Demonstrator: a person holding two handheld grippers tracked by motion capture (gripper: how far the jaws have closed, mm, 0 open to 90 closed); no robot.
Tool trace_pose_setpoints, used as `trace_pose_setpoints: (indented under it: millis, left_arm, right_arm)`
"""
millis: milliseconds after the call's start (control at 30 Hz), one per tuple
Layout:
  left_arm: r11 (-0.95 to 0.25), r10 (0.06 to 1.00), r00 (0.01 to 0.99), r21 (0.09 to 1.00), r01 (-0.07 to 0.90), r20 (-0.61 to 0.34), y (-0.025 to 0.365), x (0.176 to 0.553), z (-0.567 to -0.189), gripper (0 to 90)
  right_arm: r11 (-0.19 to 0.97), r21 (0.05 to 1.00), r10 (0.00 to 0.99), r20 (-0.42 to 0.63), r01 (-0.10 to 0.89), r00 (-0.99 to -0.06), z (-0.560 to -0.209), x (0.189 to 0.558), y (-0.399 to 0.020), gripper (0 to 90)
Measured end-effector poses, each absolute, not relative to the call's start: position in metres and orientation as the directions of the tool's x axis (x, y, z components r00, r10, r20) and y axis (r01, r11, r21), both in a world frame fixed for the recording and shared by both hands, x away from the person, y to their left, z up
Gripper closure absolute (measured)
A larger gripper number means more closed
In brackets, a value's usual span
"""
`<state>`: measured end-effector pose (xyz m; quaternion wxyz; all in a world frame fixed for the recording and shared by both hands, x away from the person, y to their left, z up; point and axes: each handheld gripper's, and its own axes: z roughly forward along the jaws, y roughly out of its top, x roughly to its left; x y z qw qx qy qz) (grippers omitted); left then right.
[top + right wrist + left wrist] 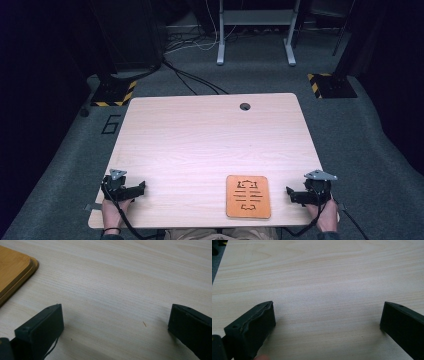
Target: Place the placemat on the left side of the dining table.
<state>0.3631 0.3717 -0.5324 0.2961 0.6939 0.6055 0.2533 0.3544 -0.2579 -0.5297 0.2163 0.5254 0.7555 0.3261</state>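
Resting at the near edge of a pale wooden bench (210, 135), two hand-held tools, one at each near corner. Left tool (131, 190) sitting at the near left, jaws standing wide apart in the left gripper view, with bare wood between them and nothing held. Right tool (295, 195) sitting at the near right, jaws likewise spread wide in the right gripper view, gripping nothing. Lying flat just left of the right tool, near but apart from it: an orange wooden board (248, 196) with a cut-out pattern, close to the near edge and right of centre; a rounded corner of it (15, 272) showing at the upper left of the right gripper view. Judging from this, waiting at the start, before any reach. Next move likely calling for swinging the right tool leftward to the board's edge, staying low, and closing the jaws over its thin rim.
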Motion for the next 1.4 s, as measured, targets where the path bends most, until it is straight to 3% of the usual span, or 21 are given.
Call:
trace_pose_setpoints:
  millis: [233,567,1400]
  left_arm:
    - [-0.094,0.99,0.14,0.719,0.688,-0.005,0.372,0.363,-0.532,0.0]
    - [-0.094,0.99,0.14,0.72,0.688,-0.004,0.372,0.364,-0.532,0.0]
    - [-0.091,0.991,0.136,0.721,0.687,-0.005,0.372,0.364,-0.532,0.0]
  right_arm:
    - [0.233,0.721,0.935,0.018,0.653,-0.354,-0.53,0.354,-0.258,0.0]
    - [0.178,0.722,0.93,0.098,0.669,-0.353,-0.522,0.352,-0.255,0.0]
    - [0.187,0.721,0.865,0.201,0.667,-0.46,-0.51,0.347,-0.215,0.3]
